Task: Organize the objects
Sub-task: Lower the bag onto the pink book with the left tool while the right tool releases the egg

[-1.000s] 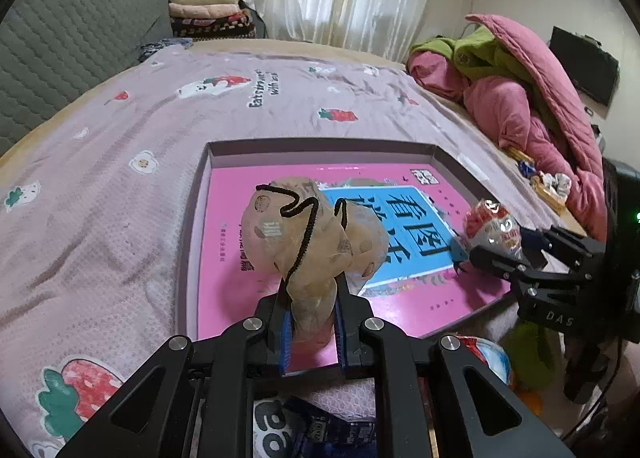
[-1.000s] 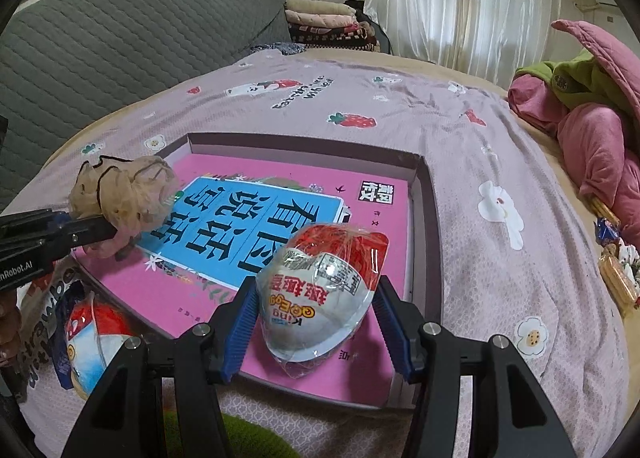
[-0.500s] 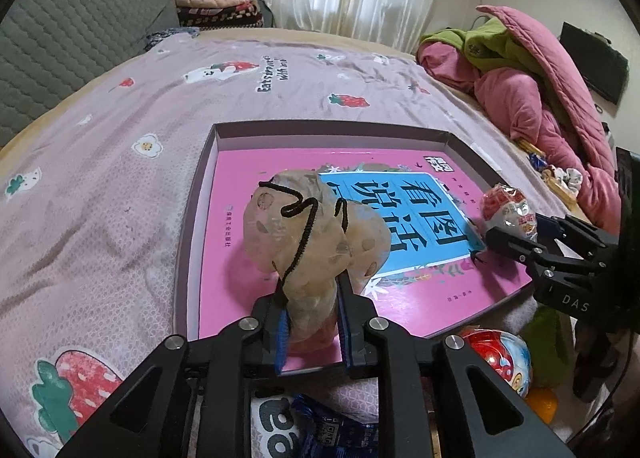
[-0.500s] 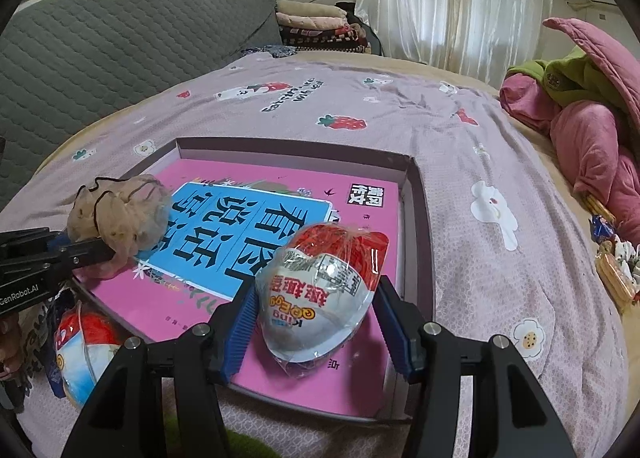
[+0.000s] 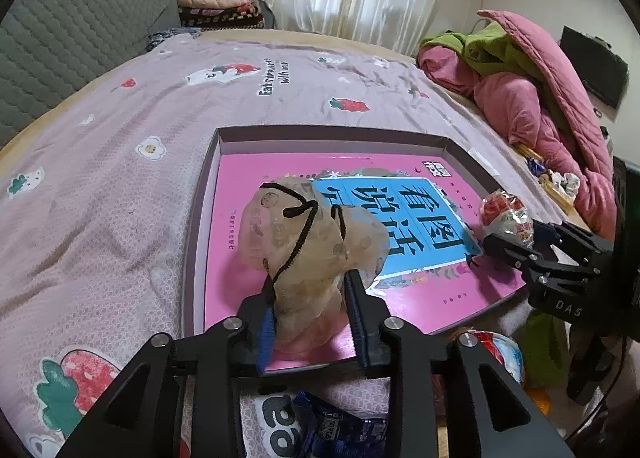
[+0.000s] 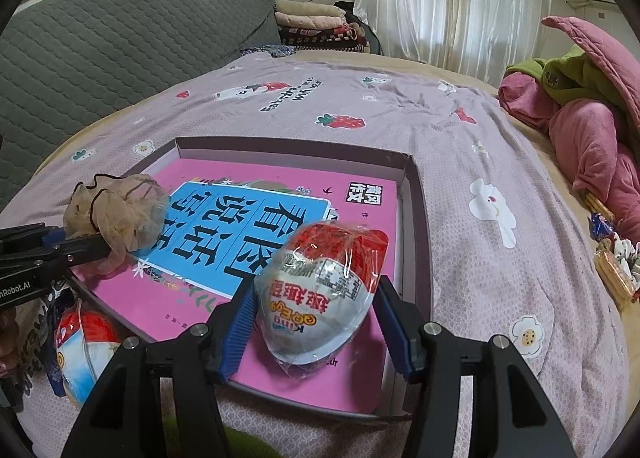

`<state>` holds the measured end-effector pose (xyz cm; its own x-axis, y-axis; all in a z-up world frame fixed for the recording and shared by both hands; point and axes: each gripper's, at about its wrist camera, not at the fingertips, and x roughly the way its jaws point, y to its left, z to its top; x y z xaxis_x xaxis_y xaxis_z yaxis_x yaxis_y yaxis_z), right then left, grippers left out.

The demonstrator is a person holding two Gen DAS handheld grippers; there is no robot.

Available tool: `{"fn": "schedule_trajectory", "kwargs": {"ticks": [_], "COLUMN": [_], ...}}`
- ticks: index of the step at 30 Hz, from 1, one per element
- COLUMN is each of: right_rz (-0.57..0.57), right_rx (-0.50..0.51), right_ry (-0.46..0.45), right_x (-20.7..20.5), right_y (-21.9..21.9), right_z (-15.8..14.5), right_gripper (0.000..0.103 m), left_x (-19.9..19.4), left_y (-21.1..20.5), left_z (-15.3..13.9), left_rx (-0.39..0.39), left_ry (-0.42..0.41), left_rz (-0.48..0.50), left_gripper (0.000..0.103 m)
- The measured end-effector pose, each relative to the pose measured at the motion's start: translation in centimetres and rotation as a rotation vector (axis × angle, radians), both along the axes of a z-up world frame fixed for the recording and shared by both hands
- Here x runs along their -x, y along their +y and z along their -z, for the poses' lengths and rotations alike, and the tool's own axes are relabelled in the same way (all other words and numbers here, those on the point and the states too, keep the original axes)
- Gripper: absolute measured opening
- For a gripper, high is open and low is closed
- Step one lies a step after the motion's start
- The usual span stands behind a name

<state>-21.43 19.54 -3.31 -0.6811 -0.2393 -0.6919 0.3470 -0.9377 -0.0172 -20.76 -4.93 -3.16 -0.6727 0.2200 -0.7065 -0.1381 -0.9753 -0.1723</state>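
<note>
While left gripper [image 5: 310, 314] opens around mesh pouch [image 5: 312, 234] | right gripper [image 6: 316, 322] brackets wrapped egg [image 6: 320, 282] | tray [image 6: 412, 194] holds book [image 6: 248, 226]

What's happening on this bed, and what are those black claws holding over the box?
A person is tidying small things into a shallow box with a pink book inside. The left claw is opening around a beige mesh pouch sitting on the book. The right claw brackets a wrapped toy egg at the box's near corner.

A shallow box [image 5: 400, 134] and heaped pink bedding [image 5: 540, 98] lie on the bed [image 5: 120, 178].
</note>
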Motion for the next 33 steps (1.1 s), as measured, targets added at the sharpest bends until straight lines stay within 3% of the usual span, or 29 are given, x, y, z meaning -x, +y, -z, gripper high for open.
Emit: {"fn": "schedule_trajectory", "kwargs": {"ticks": [3, 9, 11, 33], "right_rz": [0.007, 0.016, 0.017, 0.029], "right_rx": [0.002, 0.008, 0.009, 0.043], "right_ry": [0.005, 0.011, 0.014, 0.104], "right_x": [0.0, 0.0, 0.0, -1.7], "right_y": [0.1, 0.4, 0.3, 0.9], "right_z": [-0.1, -0.2, -0.3, -2.9], "right_gripper": [0.067, 0.068, 0.070, 0.073], "left_x": [-0.1, -0.1, 0.0, -2.7], "left_y": [-0.2, -0.6, -0.8, -1.7], "left_z": [-0.3, -0.6, -0.7, -4.4], "left_rx": [-0.010, -0.020, -0.026, -0.006], "left_ry": [0.009, 0.014, 0.013, 0.152], "left_rz": [-0.004, -0.014, -0.019, -0.058], "left_gripper": [0.043, 0.053, 0.060, 0.067]}}
